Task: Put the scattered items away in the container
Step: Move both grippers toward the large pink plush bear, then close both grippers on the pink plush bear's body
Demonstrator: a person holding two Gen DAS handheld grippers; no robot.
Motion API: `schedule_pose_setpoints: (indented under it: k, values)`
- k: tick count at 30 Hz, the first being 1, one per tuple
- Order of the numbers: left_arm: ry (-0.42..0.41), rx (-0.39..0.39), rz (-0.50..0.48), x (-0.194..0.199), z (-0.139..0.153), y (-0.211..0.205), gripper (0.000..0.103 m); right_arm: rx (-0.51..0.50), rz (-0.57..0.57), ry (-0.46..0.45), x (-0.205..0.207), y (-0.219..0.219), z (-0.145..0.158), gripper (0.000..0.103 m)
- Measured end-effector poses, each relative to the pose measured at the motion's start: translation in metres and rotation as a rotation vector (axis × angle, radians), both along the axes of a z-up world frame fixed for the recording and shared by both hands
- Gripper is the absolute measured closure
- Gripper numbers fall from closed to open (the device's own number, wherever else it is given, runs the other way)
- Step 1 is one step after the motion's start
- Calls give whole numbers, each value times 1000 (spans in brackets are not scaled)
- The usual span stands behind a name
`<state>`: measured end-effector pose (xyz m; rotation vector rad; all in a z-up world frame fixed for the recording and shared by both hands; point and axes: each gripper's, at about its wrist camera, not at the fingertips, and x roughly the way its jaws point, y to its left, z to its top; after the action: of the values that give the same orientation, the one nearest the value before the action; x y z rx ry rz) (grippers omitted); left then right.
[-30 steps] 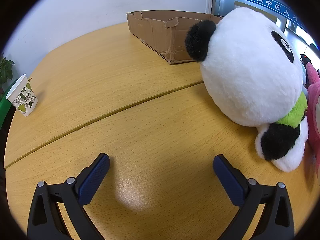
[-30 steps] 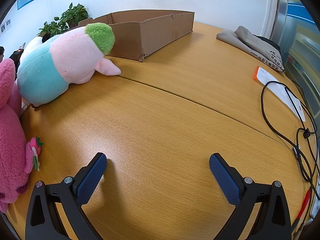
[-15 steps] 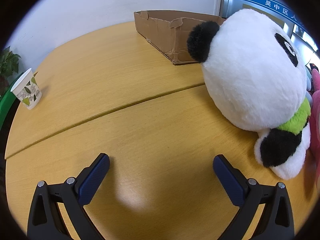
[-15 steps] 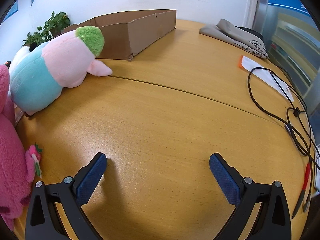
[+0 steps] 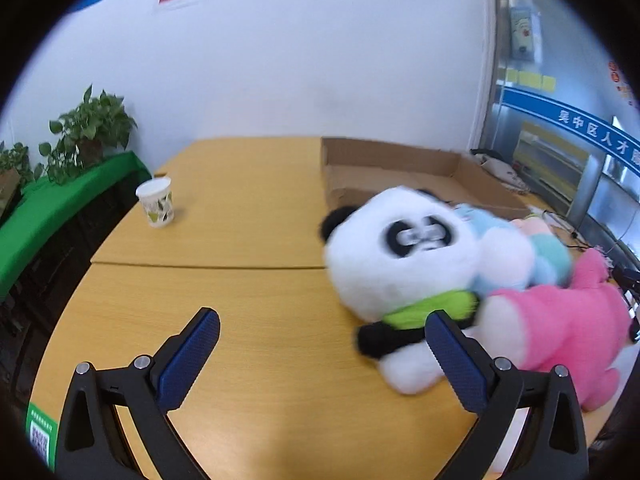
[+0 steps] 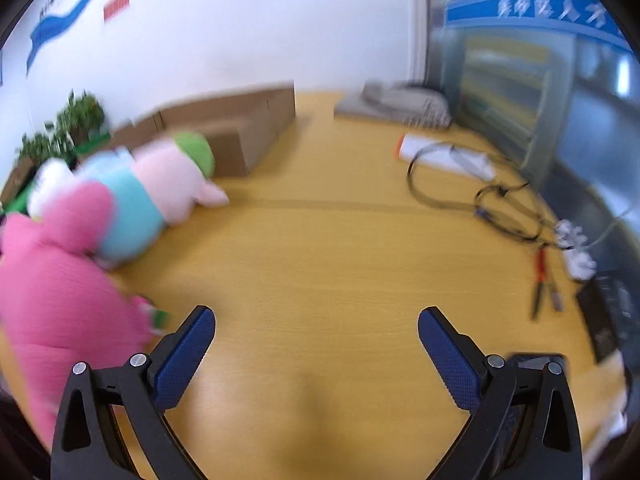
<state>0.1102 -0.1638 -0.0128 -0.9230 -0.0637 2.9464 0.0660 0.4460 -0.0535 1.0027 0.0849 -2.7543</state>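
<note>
The white-and-black plush panda with a green scarf [image 5: 404, 256] lies right of centre on the wooden table [image 5: 240, 320], near the open cardboard box [image 5: 400, 168] beyond. It looks light, soft and squashy; the narrow scarfed neck seems the best hold. The left gripper [image 5: 320, 332] hangs low, spread wide and empty, its right finger beside the panda; the right gripper [image 6: 316, 328] likewise gapes empty.

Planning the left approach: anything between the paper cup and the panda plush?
Left wrist view: only bare tabletop and its seam line between the paper cup and the panda plush.
</note>
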Motion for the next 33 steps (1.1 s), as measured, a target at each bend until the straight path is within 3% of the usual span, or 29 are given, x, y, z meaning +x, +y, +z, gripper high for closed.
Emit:
schedule_pose_setpoints:
  k: [3,5,7,10,14,19,24,33]
  values:
    - [28,3,-13,12,14,38,0,-3,36,114,33,-21,40,0]
    - [19,53,-25,23,19,61,0,-20,81,180,51,-41,61,0]
    - [0,111,-54,32,21,84,0,-49,123,224,62,-60,73,0]
    - [-7,125,-94,41,21,113,0,-113,174,260,75,-88,79,0]
    - [-35,138,-157,40,20,142,1,-183,186,234,81,-120,67,0]
    - [-63,130,-211,35,13,167,0,-192,125,165,79,-143,39,0]
    - [-94,157,-213,27,1,177,1,-219,78,58,68,-144,17,0]
    - [-132,183,-247,19,-15,186,0,-198,37,19,57,-144,10,0]
